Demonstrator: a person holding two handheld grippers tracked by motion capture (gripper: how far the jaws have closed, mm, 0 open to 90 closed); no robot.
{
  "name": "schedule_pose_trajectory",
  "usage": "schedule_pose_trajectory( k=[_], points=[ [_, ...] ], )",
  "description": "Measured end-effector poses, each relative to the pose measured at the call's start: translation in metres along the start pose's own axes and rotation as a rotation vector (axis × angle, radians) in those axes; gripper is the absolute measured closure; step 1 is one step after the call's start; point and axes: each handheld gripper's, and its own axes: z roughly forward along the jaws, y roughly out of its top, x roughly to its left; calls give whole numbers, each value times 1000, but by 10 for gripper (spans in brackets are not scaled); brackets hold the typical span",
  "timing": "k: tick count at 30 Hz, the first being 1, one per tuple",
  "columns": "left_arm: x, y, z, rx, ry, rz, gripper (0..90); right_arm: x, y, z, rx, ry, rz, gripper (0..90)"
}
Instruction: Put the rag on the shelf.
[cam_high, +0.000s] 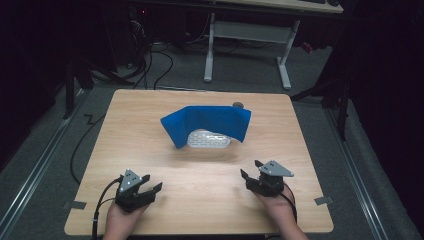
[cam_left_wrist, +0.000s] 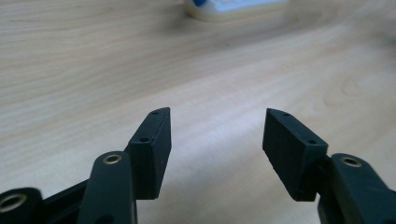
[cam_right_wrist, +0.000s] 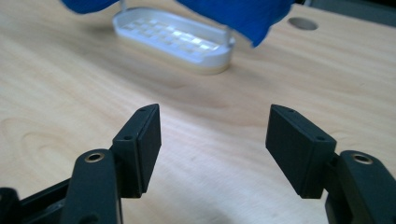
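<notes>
Dim room, grey carpet floor (cam_high: 240, 75). Light wood counter (cam_high: 200, 200) lit up. White-legged desk (cam_high: 247, 30) at back, black cables (cam_high: 155, 60) on floor nr it.

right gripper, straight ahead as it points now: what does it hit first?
Probably the white slotted tray, ahead of the open right gripper across bare table. The blue cloth hangs above the tray; depth is unclear, so the cloth's edge might come first.

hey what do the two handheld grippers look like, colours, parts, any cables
Both are black. The left gripper and right gripper each carry a grey three-cornered plate on top, and a black cable trails back from each along the hand. Up close, each jaw ends in a thick, matte black block with small holes on its edge, fixed to arms with brass-coloured fittings. No sleeves are visible.
</notes>
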Motion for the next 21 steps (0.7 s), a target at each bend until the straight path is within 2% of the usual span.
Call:
schedule_pose_trajectory(
  k=[2, 3, 4, 6, 7, 9, 10, 11, 13, 14, 16, 21],
  points=[
    [-7, -6, -4, 20, -14, -1, 427, 7, -2, -1, 14, 12, 1, 353],
    [-13, -9, -5, 46, -28, 3, 422, 15, -2, -3, 23, 24, 5, 343],
    [-13, -9, -5, 46, -28, 3, 415, 15, -2, -3, 23, 24, 5, 343],
    [-24, -12, -6, 79, -58, -4, 405, 22, -3, -5, 47, 25, 8, 337],
    [-30, -13, -7, 80, -77, 2, 401, 29, -9, -9, 55, 19, 40, 336],
    [-35, -12, -6, 83, -82, 41, 398, 34, -20, -12, 45, 3, 39, 358],
    [-35, -12, -6, 83, -82, 41, 397, 34, -20, -12, 45, 3, 39, 358],
    [-35, -12, -2, 90, -75, 57, 397, 34, -21, -12, 60, 12, 10, 343],
    [-32, -13, 2, 103, -79, 43, 393, 29, -22, -8, 54, 2, -2, 340],
    [-32, -13, 2, 103, -79, 43, 393, 29, -22, -8, 54, 2, -2, 340],
    [-31, -14, 4, 114, -76, 40, 390, 23, -24, -2, 86, 18, 31, 338],
    [-28, -15, 5, 106, -64, 26, 383, 21, -26, -2, 81, 28, 24, 335]
  ],
)
